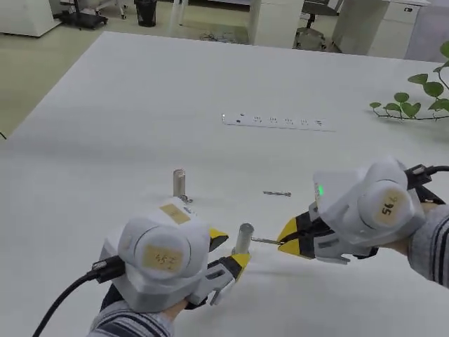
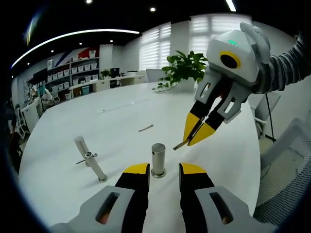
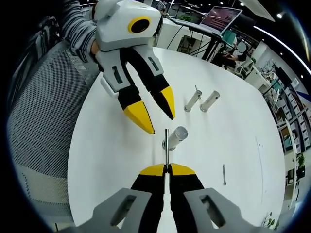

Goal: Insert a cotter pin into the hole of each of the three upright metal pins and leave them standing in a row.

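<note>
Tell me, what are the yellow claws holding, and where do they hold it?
The right gripper pinches a cotter pin by one end; its free end points at an upright metal pin. The left gripper is open, holding nothing.

Left gripper (image 1: 229, 248) jaws apart, right gripper (image 1: 283, 242) seemingly pinched closed, tips facing.

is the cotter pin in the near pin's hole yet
Out. The right gripper holds the cotter pin with its tip just short of the upright metal pin.
</note>
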Tool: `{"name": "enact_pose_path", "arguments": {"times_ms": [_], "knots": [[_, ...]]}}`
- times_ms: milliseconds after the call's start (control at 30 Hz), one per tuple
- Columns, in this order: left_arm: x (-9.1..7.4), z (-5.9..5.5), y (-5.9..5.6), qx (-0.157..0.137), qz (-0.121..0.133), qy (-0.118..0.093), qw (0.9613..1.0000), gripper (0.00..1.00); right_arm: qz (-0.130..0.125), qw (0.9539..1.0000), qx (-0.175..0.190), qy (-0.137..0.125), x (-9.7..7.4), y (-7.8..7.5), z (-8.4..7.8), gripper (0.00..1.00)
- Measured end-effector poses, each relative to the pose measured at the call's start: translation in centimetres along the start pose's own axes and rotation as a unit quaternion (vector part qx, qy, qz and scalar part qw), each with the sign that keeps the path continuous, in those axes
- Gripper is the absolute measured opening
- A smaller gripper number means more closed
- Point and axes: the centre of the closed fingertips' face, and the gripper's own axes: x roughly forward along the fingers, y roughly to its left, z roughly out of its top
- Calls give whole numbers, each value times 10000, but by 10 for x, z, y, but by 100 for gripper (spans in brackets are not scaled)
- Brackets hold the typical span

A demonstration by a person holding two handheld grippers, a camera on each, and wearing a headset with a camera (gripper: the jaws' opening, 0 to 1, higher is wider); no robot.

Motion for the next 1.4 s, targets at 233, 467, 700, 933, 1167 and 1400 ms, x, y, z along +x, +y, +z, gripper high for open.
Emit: {"name": "enact_pose_path", "arguments": {"times_ms": [233, 467, 700, 933, 1167, 1400], "knots": [[13, -6, 9, -57, 206, 100, 9997, 22, -38, 10000, 22, 89, 2, -12, -8, 0], [25, -10, 12, -277, 274, 142, 9991, 19, 7, 9998, -52, 210, 6, -14, -15, 0], [33, -13, 9, -449, 268, 170, 9985, 18, 33, 9998, -73, 205, 11, -16, -15, 0], [38, -12, 9, -589, 311, 141, 9977, 16, 57, 9998, -76, 197, 14, -17, -13, 0], [40, -14, 11, -628, 312, 140, 9974, 12, 91, 9997, -123, 163, 13, -16, -9, 0], [41, -15, 9, -627, 273, 144, 9976, 11, 121, 9998, -126, 99, 12, -14, 0, 0]]}}
